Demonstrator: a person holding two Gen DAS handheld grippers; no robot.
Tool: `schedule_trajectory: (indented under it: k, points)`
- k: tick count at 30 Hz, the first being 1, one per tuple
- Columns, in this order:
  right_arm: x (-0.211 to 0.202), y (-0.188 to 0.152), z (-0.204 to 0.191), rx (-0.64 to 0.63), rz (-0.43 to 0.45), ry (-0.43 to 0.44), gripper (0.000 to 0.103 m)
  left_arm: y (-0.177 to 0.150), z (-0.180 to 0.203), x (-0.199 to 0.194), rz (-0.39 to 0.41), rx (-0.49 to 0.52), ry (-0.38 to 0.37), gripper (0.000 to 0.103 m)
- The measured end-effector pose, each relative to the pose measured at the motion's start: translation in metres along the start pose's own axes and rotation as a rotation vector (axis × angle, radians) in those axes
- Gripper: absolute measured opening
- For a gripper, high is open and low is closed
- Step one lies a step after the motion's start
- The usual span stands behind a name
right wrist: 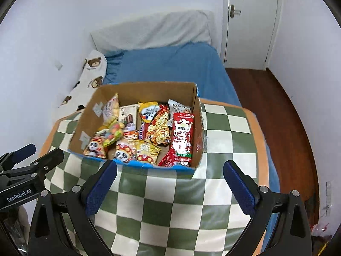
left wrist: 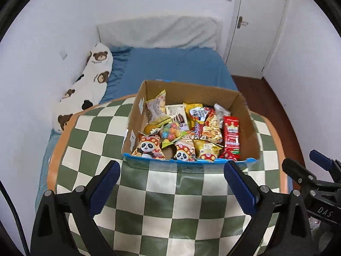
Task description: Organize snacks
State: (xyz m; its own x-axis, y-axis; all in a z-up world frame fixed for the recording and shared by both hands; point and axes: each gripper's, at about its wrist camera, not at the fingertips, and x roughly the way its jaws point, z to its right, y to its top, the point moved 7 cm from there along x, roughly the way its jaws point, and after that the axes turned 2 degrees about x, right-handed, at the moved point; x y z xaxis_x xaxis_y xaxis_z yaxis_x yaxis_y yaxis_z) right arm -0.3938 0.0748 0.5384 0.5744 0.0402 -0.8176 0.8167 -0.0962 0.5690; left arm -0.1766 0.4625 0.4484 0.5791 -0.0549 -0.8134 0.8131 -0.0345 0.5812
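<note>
Filling the upper half of both views, a bed with a blue sheet [left wrist: 177,66] runs back to a white wall, a white pillow [left wrist: 157,32] propped at its far end and a long bear-print cushion [left wrist: 89,81] lying along the left side. A white door [left wrist: 257,21] stands in the upper right, with dark red-brown floor [right wrist: 277,106] below it. Across the lower half spreads a table in a green-and-cream checked cloth [left wrist: 170,202] with an orange border. On it, centre frame in the left wrist view and centre-left in the right wrist view, sits an open cardboard box [left wrist: 245,117] with a blue printed front edge, and it is packed with snacks: a tall red packet [right wrist: 182,136] leans against the right-hand wall, an orange-red noodle-style bag [right wrist: 159,128] lies just beside it, two panda-print packets [left wrist: 149,147] sit along the front, a yellow packet [left wrist: 205,149] is near them, and a clear bag of coloured candy balls [left wrist: 170,131] rests mid-left. In the bottom of its own view the left gripper [left wrist: 172,187] hangs over bare cloth in front of the box, its blue-padded tongs spread wide and holding nothing. The right gripper [right wrist: 170,187] does the same in its view, tongs spread wide, nothing between them, and it also shows at the right edge of the left wrist view.
</note>
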Motion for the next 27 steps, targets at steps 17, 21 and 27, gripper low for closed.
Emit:
schedule_trajectory:
  k: [17, 21, 27]
  points:
    - [-0.130, -0.042, -0.017, -0.032, 0.183, -0.019, 0.103, -0.035, -0.001, -0.100, 0.151, 0.015, 0.033, 0.103]
    - [-0.144, -0.046, -0.021, -0.037, 0.200, -0.010, 0.103, -0.040, 0.002, -0.108, 0.156, 0.018, 0.026, 0.103]
    - [-0.149, -0.049, -0.021, -0.033, 0.202, -0.002, 0.103, -0.041, 0.006, -0.109, 0.163, 0.015, 0.025, 0.103]
